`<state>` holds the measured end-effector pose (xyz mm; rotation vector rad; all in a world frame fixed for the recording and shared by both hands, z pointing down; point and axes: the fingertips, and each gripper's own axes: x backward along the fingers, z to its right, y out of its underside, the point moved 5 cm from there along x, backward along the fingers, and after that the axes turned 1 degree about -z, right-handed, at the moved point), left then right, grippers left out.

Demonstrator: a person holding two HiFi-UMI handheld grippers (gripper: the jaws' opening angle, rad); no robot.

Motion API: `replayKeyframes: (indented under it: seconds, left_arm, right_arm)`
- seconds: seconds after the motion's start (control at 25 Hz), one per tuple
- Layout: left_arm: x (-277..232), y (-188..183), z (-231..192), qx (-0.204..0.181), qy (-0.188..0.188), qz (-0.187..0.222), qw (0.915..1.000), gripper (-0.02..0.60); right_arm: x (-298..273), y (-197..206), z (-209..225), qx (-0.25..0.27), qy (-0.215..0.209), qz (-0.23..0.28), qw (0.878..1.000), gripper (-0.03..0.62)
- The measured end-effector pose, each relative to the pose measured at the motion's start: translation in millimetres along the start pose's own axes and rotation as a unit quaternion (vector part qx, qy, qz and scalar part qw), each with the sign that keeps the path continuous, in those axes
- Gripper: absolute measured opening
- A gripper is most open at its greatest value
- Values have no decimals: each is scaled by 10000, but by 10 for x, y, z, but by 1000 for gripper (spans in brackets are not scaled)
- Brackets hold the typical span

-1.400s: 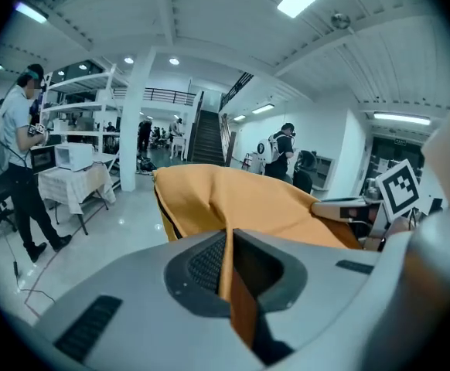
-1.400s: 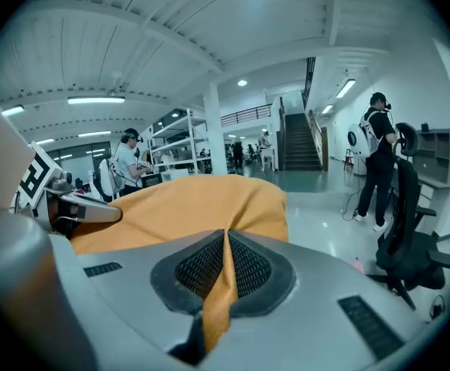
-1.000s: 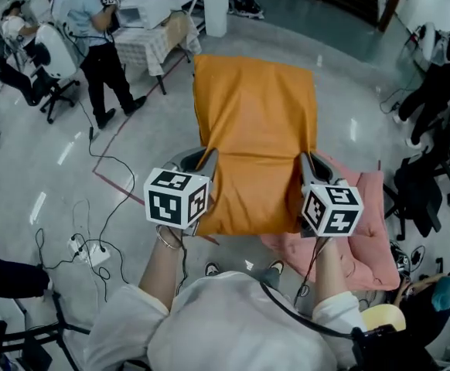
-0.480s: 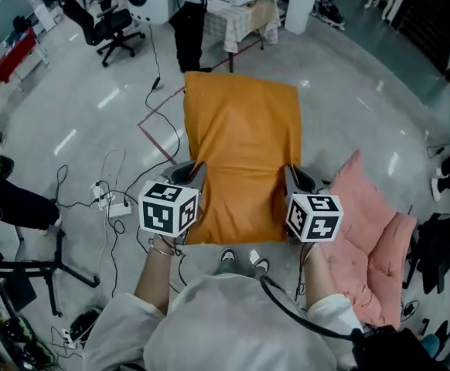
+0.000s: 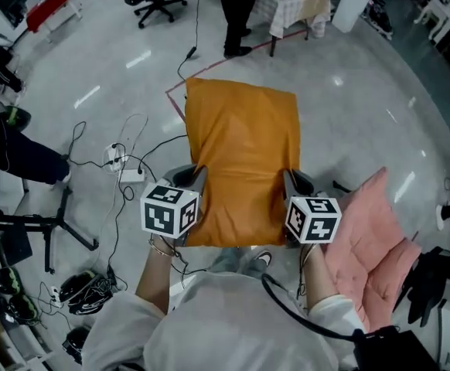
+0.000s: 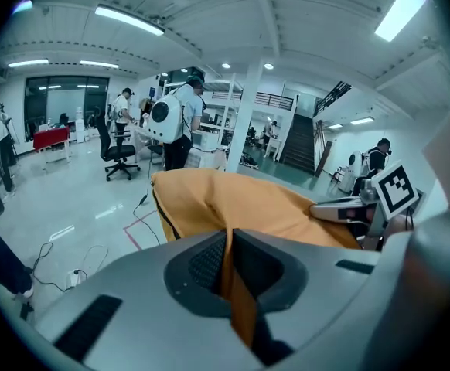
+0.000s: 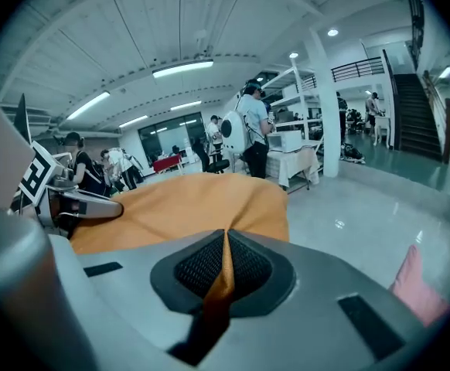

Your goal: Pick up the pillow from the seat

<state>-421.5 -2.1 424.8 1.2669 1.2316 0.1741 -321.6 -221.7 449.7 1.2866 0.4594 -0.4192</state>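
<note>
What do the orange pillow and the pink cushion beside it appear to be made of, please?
Orange pillow: seemingly a smooth woven fabric cover over soft filling, matte with a faint sheen. It wrinkles broadly and folds thin where it is pinched. Pink cushion: probably a soft padded textile, matte, showing puffy sections and tufted dimples. The exact fibres of either cannot be told.

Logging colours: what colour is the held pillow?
Plain orange fabric pillow, clearest in the head view.
</note>
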Motion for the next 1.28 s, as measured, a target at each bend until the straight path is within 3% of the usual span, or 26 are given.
replayKeyframes:
  seconds: [1.28]
  left_arm:
    - [67,243,177,171,-13,79,9998,14]
  right_arm:
    - [196,120,36,234,61,-120,9996,32]
